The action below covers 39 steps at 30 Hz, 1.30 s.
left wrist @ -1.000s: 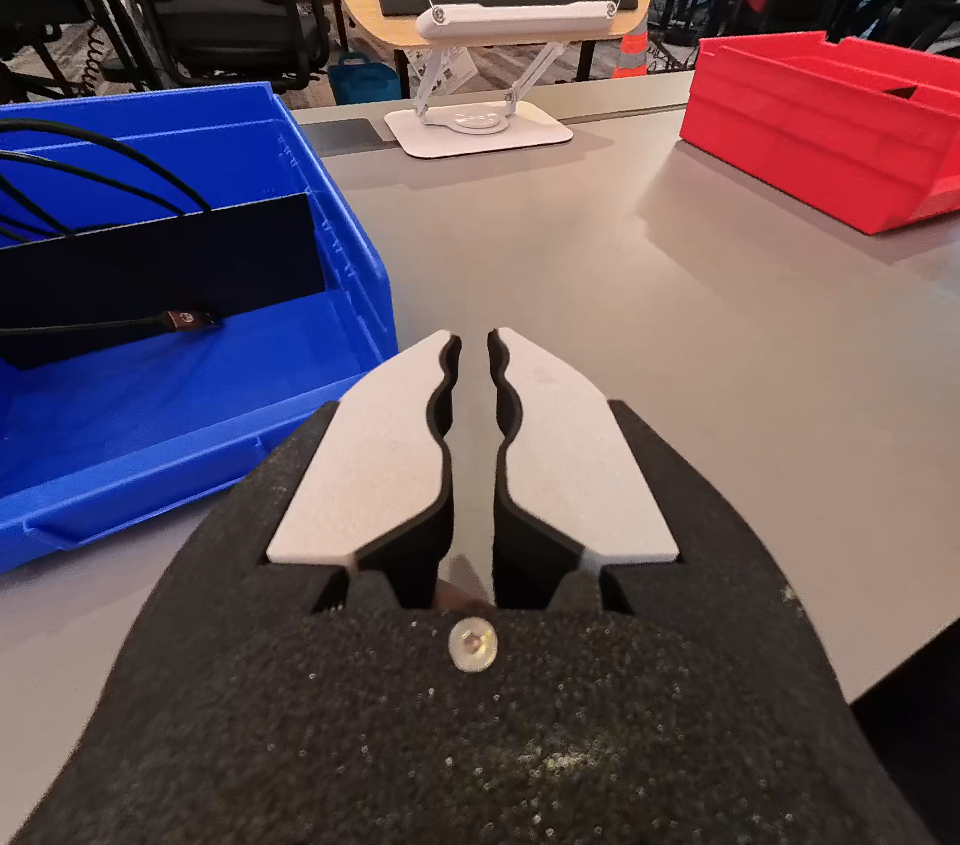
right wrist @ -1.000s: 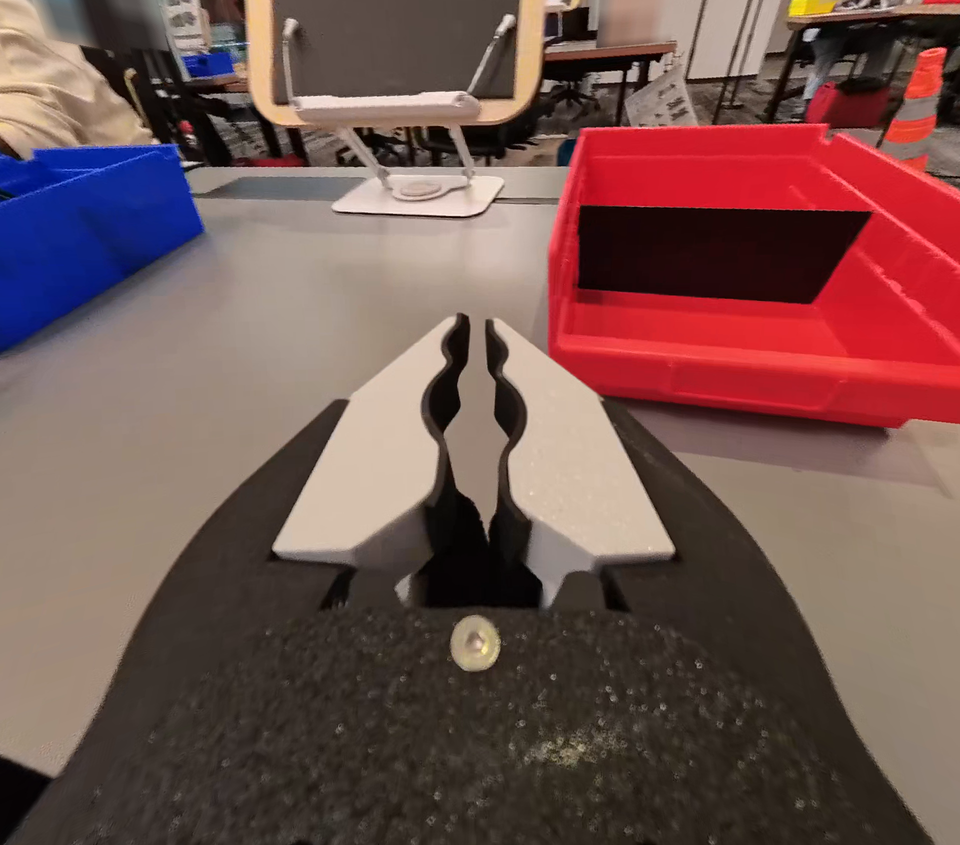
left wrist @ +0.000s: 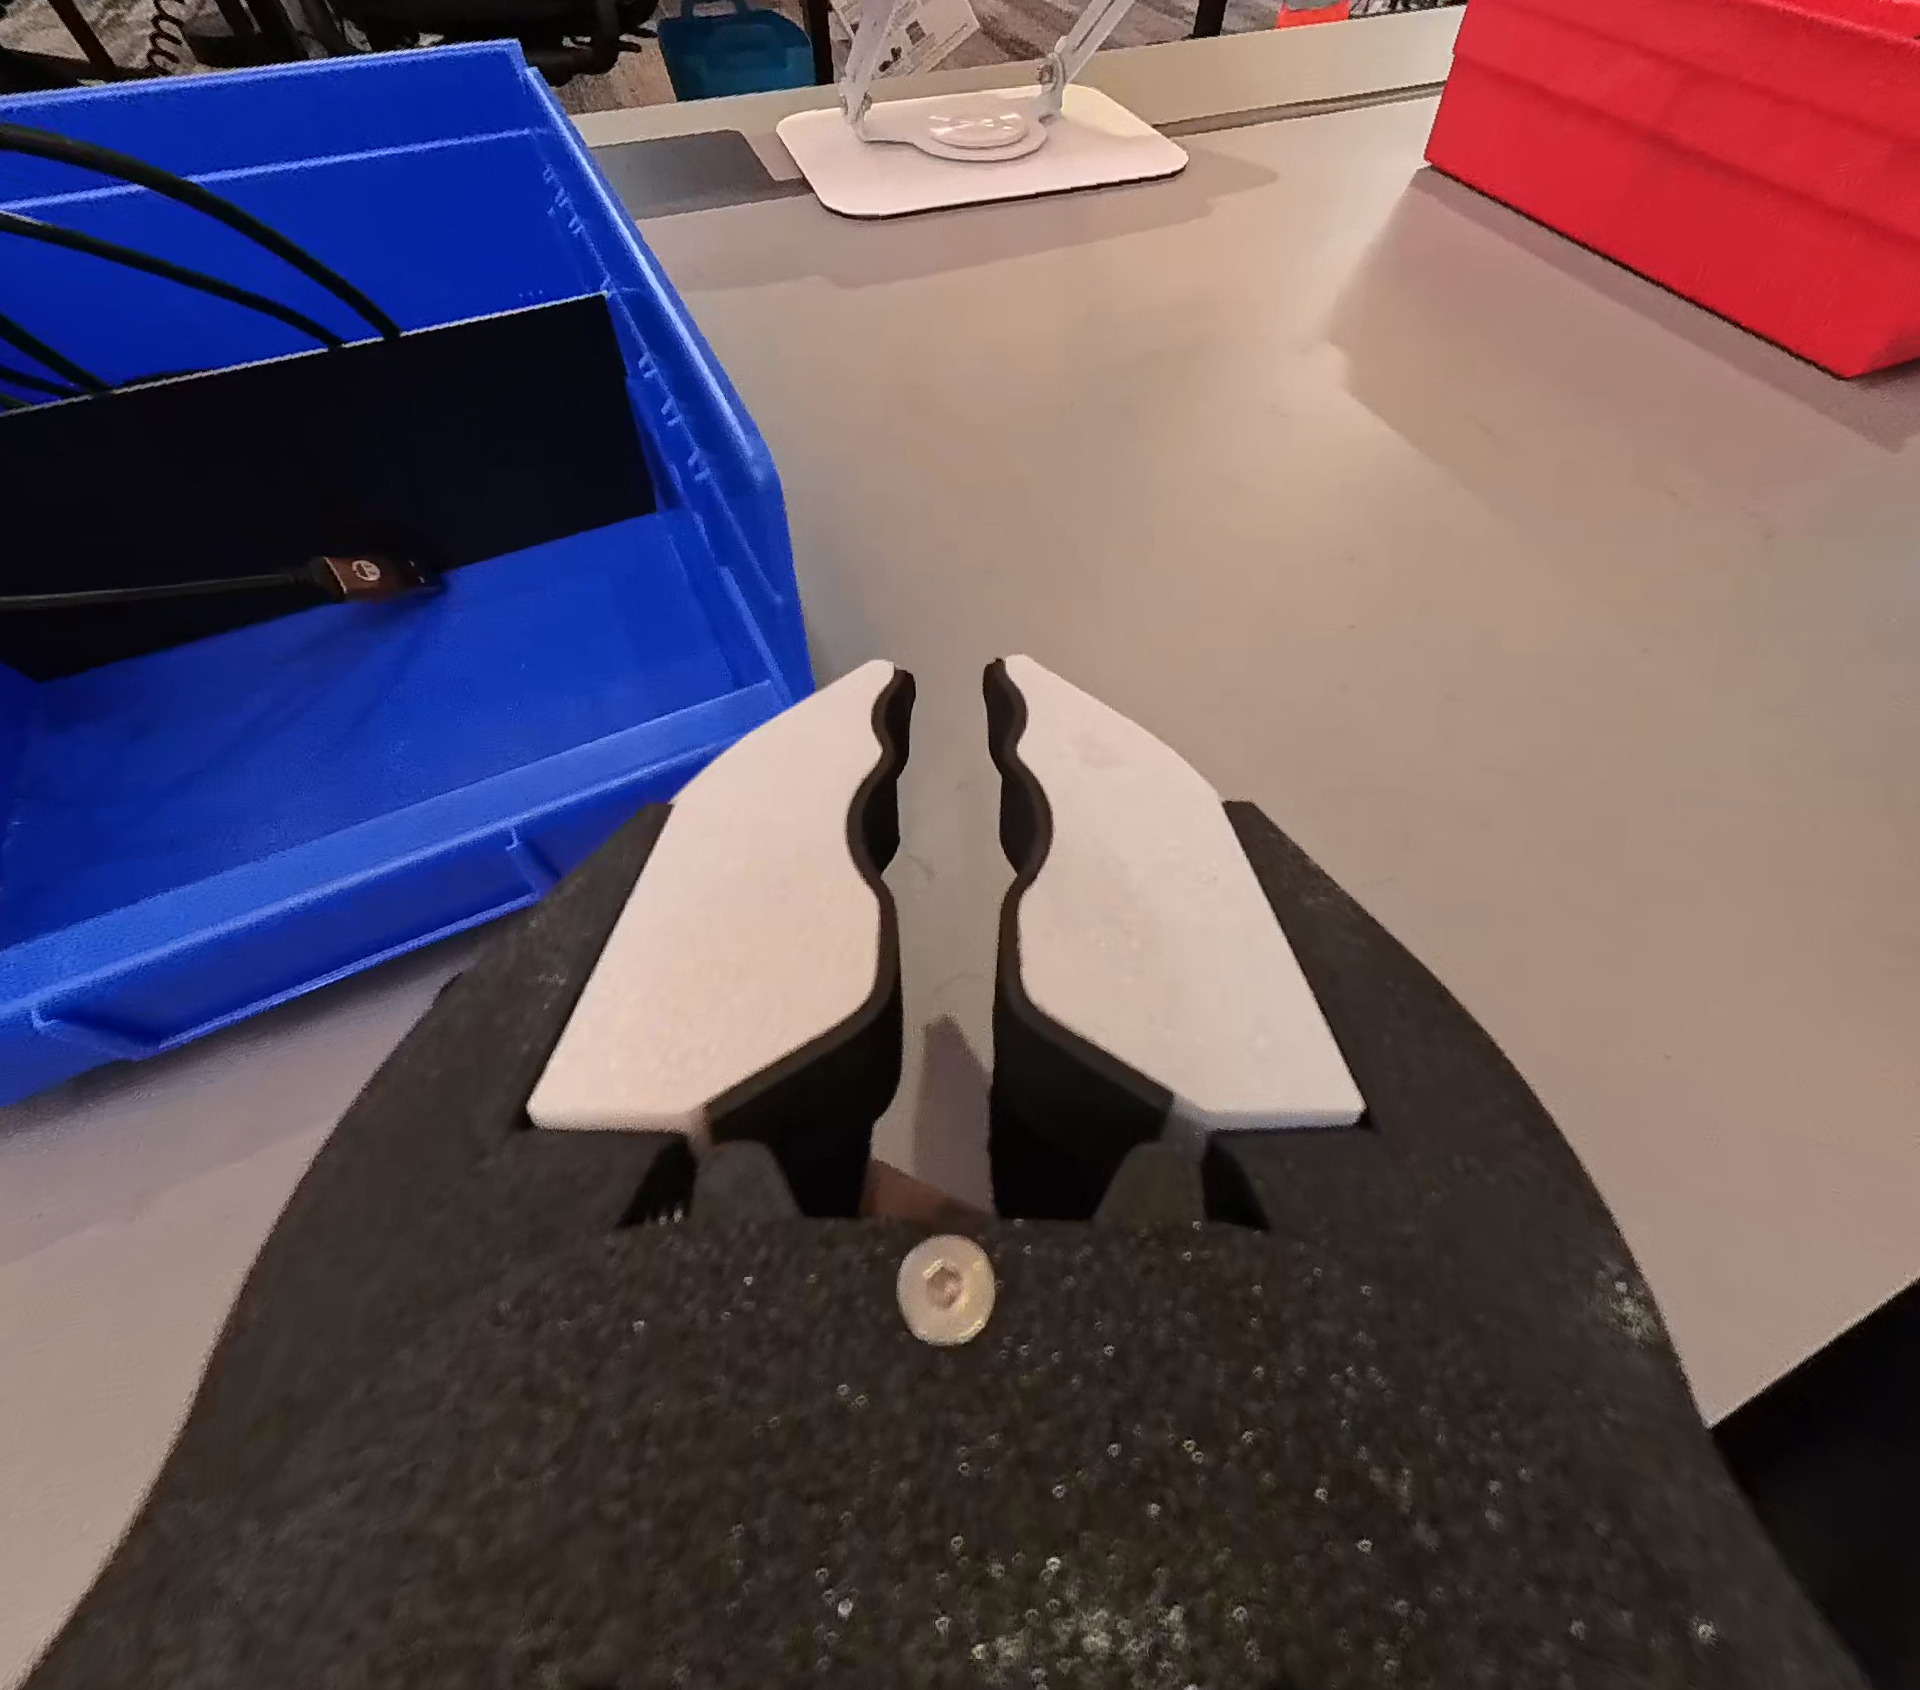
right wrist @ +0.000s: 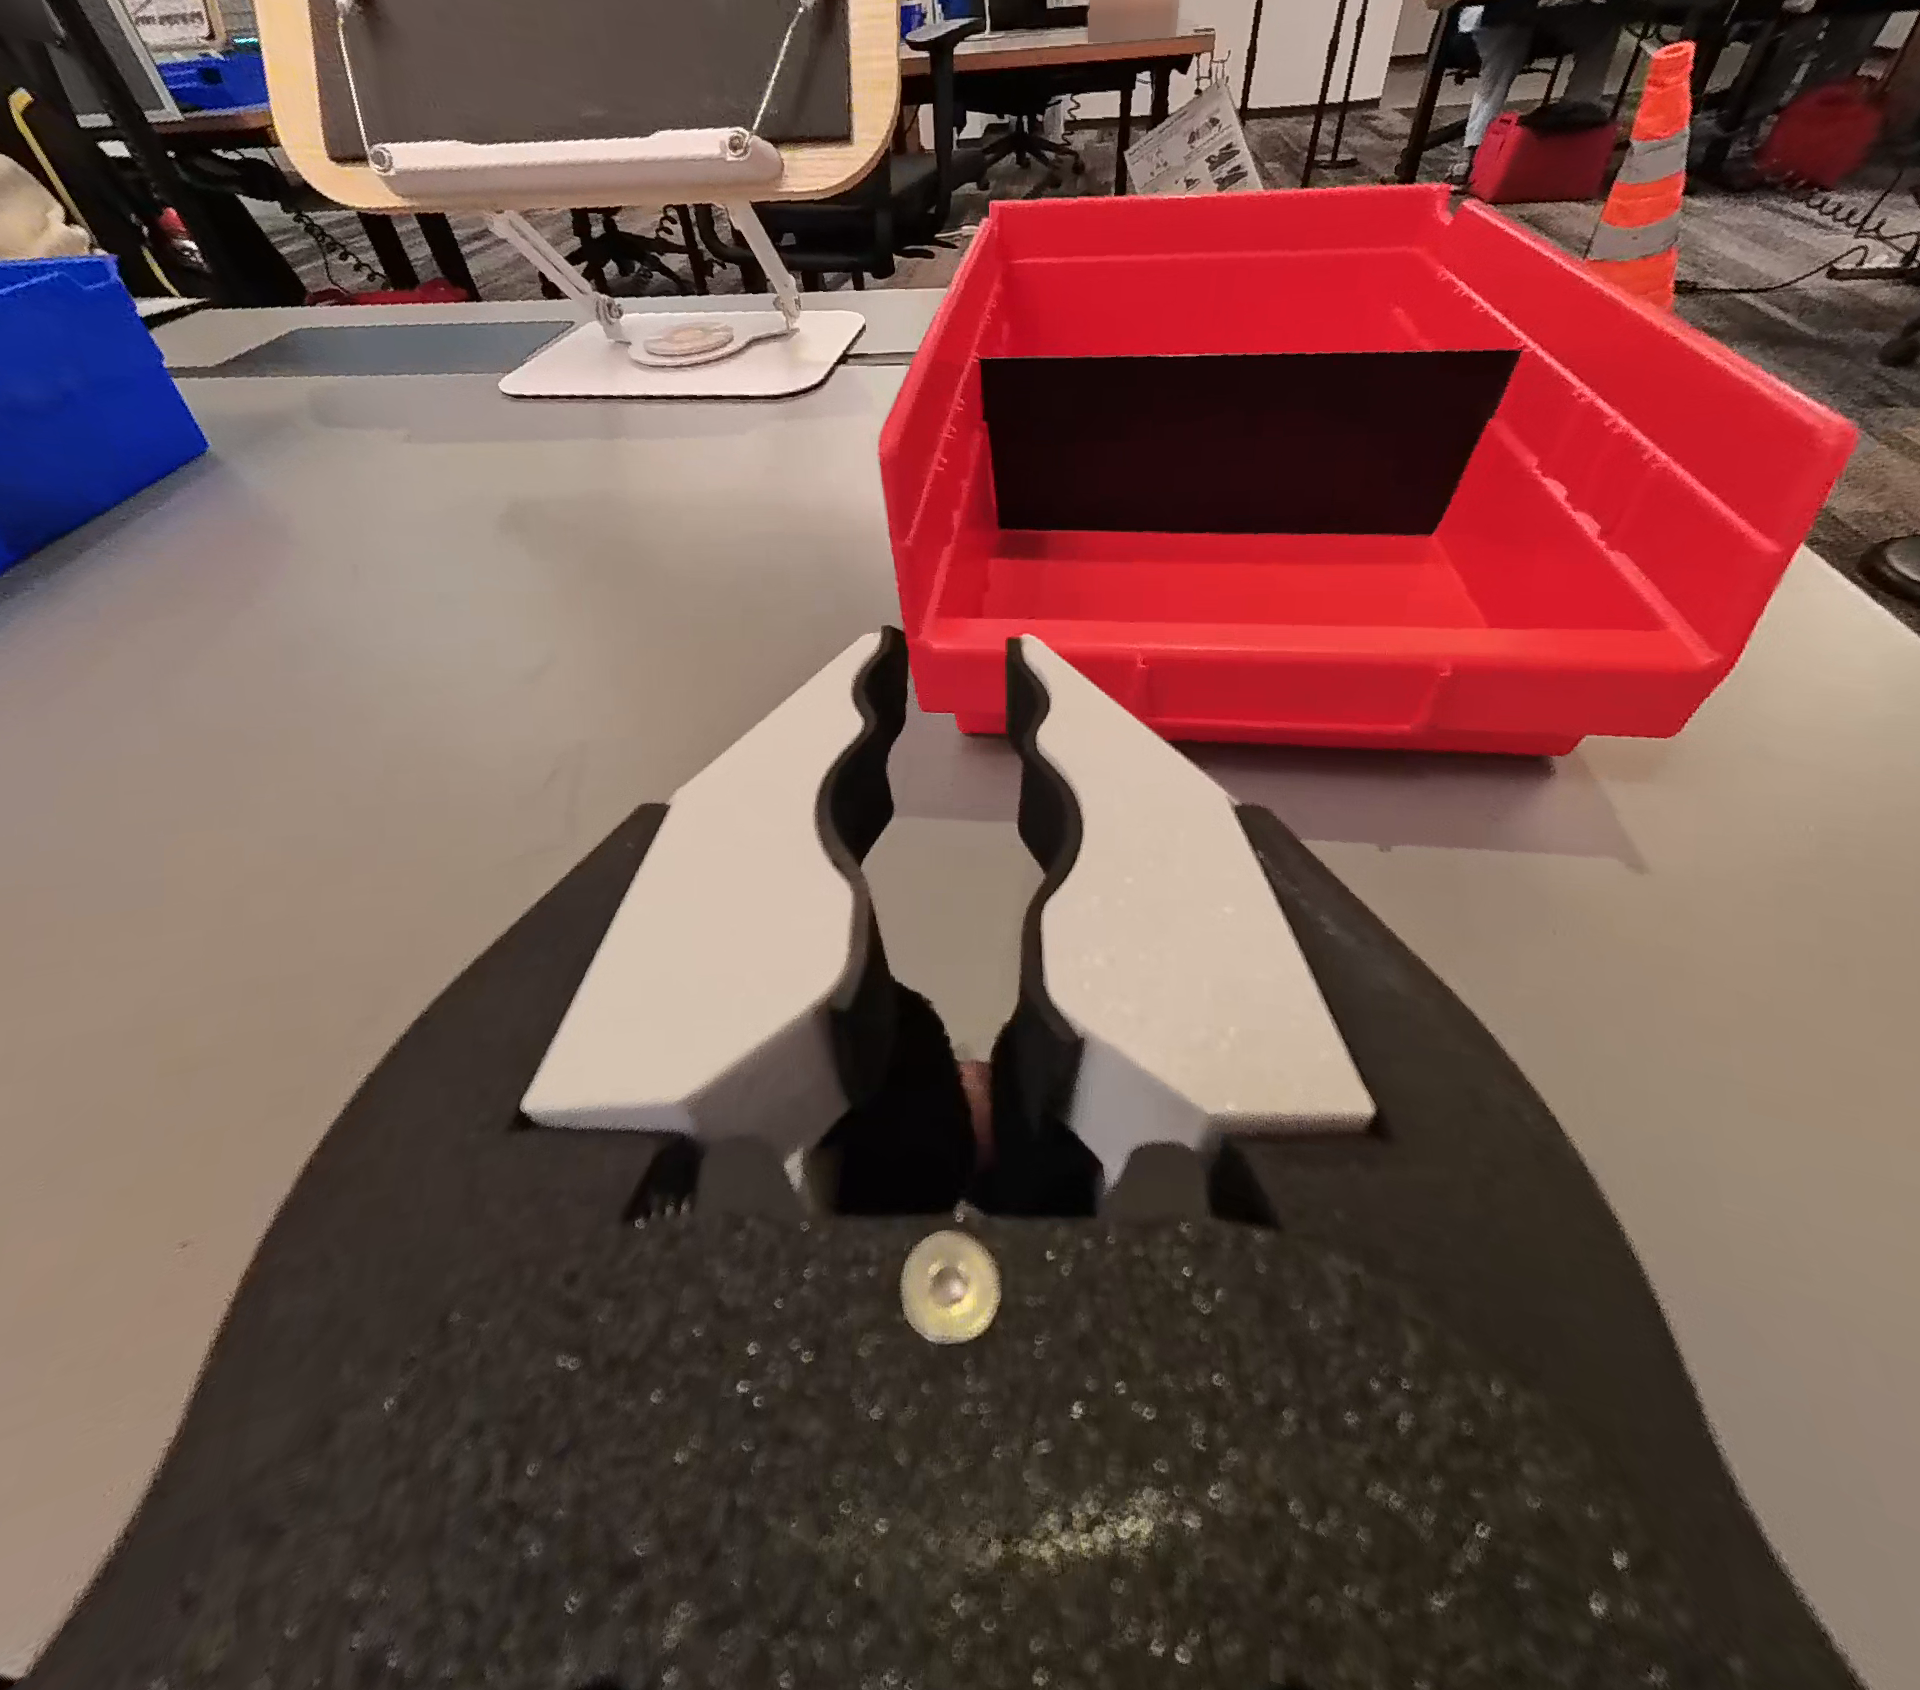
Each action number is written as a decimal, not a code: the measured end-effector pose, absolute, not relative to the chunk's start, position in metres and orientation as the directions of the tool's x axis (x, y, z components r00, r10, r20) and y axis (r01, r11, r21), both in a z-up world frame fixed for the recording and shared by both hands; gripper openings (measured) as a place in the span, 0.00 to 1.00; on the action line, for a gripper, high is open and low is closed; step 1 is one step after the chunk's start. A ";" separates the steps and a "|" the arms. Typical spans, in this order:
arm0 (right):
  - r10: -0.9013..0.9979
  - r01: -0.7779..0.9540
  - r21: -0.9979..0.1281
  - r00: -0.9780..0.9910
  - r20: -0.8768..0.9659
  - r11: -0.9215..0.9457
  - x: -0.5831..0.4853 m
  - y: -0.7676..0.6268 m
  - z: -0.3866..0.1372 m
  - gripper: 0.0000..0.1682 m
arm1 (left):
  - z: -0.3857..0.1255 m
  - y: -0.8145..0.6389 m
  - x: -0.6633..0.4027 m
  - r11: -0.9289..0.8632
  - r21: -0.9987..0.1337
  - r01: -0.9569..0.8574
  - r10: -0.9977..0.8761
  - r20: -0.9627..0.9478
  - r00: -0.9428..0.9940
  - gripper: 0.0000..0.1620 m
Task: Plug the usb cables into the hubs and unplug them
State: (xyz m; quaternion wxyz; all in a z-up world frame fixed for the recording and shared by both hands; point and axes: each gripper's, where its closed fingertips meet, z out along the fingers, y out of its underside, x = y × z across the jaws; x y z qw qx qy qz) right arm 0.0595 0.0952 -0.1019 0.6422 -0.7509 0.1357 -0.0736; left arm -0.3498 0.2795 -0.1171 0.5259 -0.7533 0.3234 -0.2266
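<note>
**Desk:** What does the left view show?

**Photographer:** The left gripper (left wrist: 948, 679) hangs just above a grey table (left wrist: 1247, 549). Its jaws are parted by a narrow gap and nothing is between them. A white stand (left wrist: 982, 149) at the table's far edge is the marker. A blue bin (left wrist: 686, 352) sits left of the stand and nearer the camera, its front corner just beside the gripper's left finger.

**Desk:** Anything in that bin?

**Photographer:** A black divider (left wrist: 312, 445) splits it. In the front half lies a plug (left wrist: 369, 578) on a dark cable (left wrist: 156, 596), close against the divider. It lies ahead and to the left of the gripper. Its long axis runs across the view, tip pointing toward the stand's side. More cable loops rise behind the divider. How many I cannot tell, since the divider hides them.

**Desk:** And the right view?

**Photographer:** The right gripper (right wrist: 956, 653) is also slack and holds nothing, with a slim gap between the jaws. A red bin (right wrist: 1299, 684) sits right of the stand (right wrist: 686, 362), with its near left corner straight ahead of the fingertips. It holds only its own black divider (right wrist: 1236, 440).

**Desk:** Which gripper is nearer the plug?

**Photographer:** The left. From the right gripper, only a corner of the blue bin shows, far left of the stand.
</note>
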 end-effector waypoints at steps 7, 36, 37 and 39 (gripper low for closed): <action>-0.259 -0.130 -0.981 0.962 -0.089 -0.146 0.052 0.098 -0.103 0.09 | -0.120 0.280 -0.350 -0.256 -0.934 -0.249 -0.724 0.014 0.690 0.09; -0.153 -0.101 -0.970 0.986 -0.068 -0.221 0.031 0.116 -0.116 0.10 | -0.088 0.535 -0.389 -0.311 -0.265 -0.913 -0.934 -0.093 0.345 0.22; -0.156 -0.102 -0.970 0.985 -0.068 -0.219 0.032 0.116 -0.116 0.10 | -0.101 0.540 -0.394 -0.345 -0.198 -0.918 -0.927 -0.084 0.367 0.23; -0.154 -0.114 -0.970 0.985 -0.082 -0.216 0.032 0.115 -0.116 0.10 | -0.122 0.545 -0.405 -0.399 -0.085 -0.913 -0.910 -0.090 0.405 0.22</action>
